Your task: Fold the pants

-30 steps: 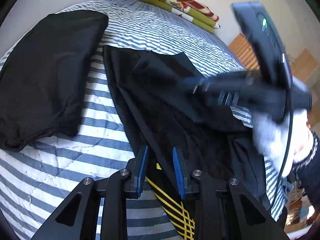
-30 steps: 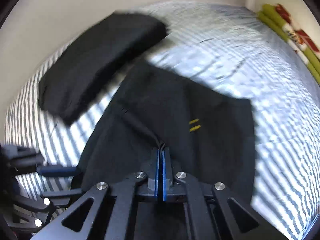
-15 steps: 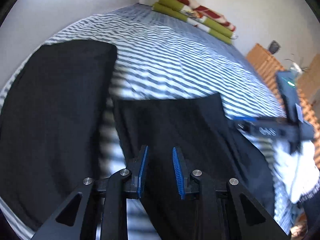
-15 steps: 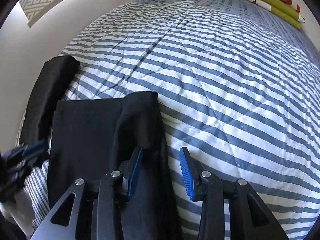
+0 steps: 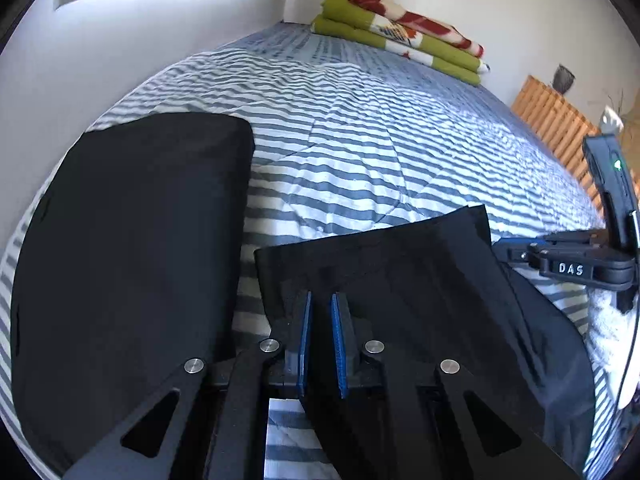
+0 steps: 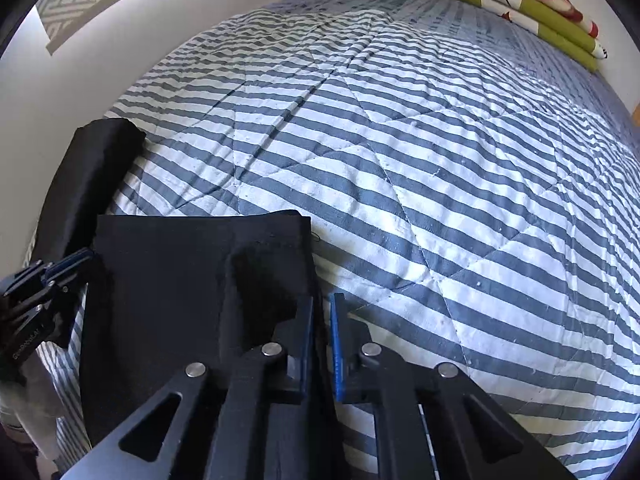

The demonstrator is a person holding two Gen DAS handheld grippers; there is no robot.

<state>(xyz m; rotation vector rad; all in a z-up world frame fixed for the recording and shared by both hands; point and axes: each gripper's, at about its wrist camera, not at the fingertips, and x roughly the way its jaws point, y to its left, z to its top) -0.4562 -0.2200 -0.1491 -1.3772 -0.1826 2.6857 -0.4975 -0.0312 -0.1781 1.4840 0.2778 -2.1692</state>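
The black pants (image 5: 400, 280) lie folded into a flat rectangle on the striped bed (image 5: 360, 140). My left gripper (image 5: 320, 298) sits over their left edge with its jaws closing, and black cloth fills the narrow gap between the blue pads. In the right wrist view the pants (image 6: 180, 280) reach left from my right gripper (image 6: 322, 300). Its jaws are closing too, with the pants' right edge running between its pads. Each gripper shows in the other's view, the right gripper (image 5: 508, 248) at the right edge and the left gripper (image 6: 72, 260) at the left edge.
A second folded black garment (image 5: 132, 260) lies just left of the pants, near the white wall. A green and red folded blanket (image 5: 400, 36) sits at the bed's far end. Wooden slats (image 5: 560, 132) stand beyond the right side. Striped bedding (image 6: 440, 160) stretches ahead.
The pants, spread loose with yellow stripes showing, now lie folded flat. My right gripper let go, opened wide, then narrowed on the right edge. My left gripper's jaws narrowed on the left edge.
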